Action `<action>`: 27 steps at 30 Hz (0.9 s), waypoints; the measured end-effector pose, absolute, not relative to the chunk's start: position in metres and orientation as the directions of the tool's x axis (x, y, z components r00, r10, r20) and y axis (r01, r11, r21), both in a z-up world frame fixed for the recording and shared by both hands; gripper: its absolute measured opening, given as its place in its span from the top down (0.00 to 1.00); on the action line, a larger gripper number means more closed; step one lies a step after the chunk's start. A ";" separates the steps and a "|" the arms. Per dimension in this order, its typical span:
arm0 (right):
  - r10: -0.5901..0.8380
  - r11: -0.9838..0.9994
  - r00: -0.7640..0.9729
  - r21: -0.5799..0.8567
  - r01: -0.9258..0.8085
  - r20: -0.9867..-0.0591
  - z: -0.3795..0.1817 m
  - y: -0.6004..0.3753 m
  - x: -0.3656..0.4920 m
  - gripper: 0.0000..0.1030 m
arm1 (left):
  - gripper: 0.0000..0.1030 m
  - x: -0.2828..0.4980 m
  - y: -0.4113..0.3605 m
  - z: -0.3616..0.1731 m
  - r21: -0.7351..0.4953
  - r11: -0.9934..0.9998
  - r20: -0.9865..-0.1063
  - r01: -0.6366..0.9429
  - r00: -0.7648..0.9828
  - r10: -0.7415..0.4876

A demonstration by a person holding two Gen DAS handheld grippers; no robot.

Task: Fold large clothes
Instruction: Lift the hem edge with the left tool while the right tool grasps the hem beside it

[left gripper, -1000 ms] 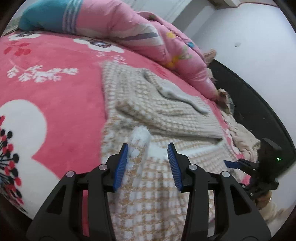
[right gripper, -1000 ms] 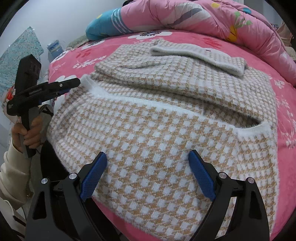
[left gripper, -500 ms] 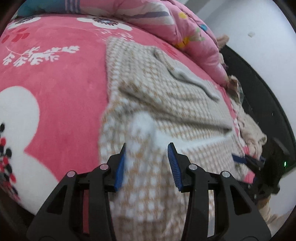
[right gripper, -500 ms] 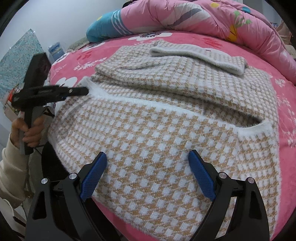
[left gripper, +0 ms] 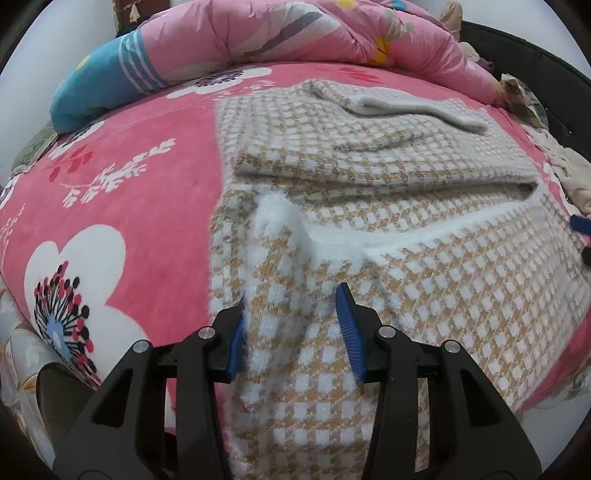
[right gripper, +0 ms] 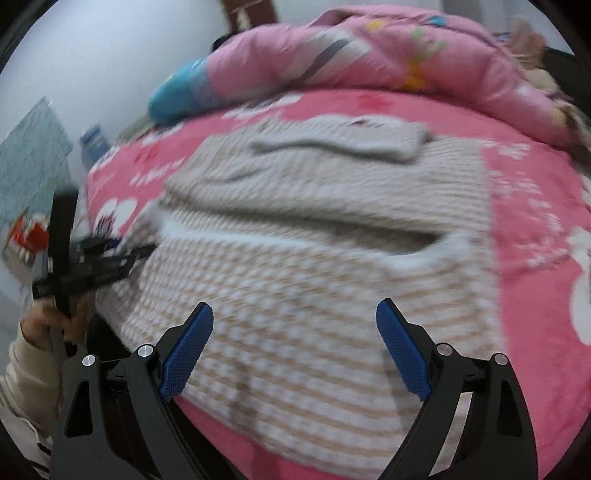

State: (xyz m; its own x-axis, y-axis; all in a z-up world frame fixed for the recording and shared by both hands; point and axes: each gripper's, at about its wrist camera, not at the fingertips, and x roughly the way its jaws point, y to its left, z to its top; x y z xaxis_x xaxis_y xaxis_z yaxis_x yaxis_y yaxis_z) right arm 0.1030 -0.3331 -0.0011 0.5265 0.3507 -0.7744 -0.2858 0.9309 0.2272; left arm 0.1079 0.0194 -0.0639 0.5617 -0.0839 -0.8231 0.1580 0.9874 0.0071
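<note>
A beige-and-white check knit sweater (left gripper: 424,280) lies partly folded on the bed, a pale sleeve (left gripper: 406,107) laid across its far part. Its fuzzy white corner (left gripper: 275,216) lies rumpled on the fabric just ahead of my left gripper (left gripper: 291,325). The jaws stand apart over the sweater's left edge, and the pads do not press on it. In the blurred right wrist view my right gripper (right gripper: 295,332) hangs wide open above the sweater (right gripper: 314,280) near its front edge, nothing between its fingers. My left gripper (right gripper: 144,253) shows there at the sweater's left side.
The bed has a pink flowered blanket (left gripper: 147,206). A pink quilt (left gripper: 295,33) and a blue pillow (left gripper: 99,81) are heaped at the back. A pile of pale clothes (left gripper: 576,173) lies at the right edge by a dark bed frame (left gripper: 535,62). A hand in a cream sleeve (right gripper: 40,325) holds the left gripper.
The white corner that stood up between the left jaws now lies on the sweater ahead of them. The left gripper swung round. The right gripper drew back and rose, blurring its view.
</note>
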 end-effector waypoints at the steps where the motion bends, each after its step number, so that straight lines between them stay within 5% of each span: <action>1: 0.340 0.937 0.539 0.227 -0.266 -0.771 0.002 -0.344 0.104 0.15 | 0.59 0.107 0.019 -0.064 0.016 0.988 -0.822 0.155 0.564 -0.075; 6: 0.292 0.956 0.582 0.246 -0.159 -0.759 0.006 -0.397 0.118 0.16 | 0.58 0.105 0.013 -0.063 0.060 0.987 -0.820 0.146 0.572 -0.035; 15: 0.364 0.927 0.503 0.356 -0.116 -0.784 -0.026 -0.429 0.177 0.39 | 0.54 0.106 0.002 -0.062 0.111 0.984 -0.814 0.138 0.580 0.010; 27: 0.417 0.905 0.393 0.416 -0.093 -0.819 -0.042 -0.434 0.153 0.44 | 0.53 0.106 0.003 -0.062 0.112 0.984 -0.813 0.139 0.582 0.011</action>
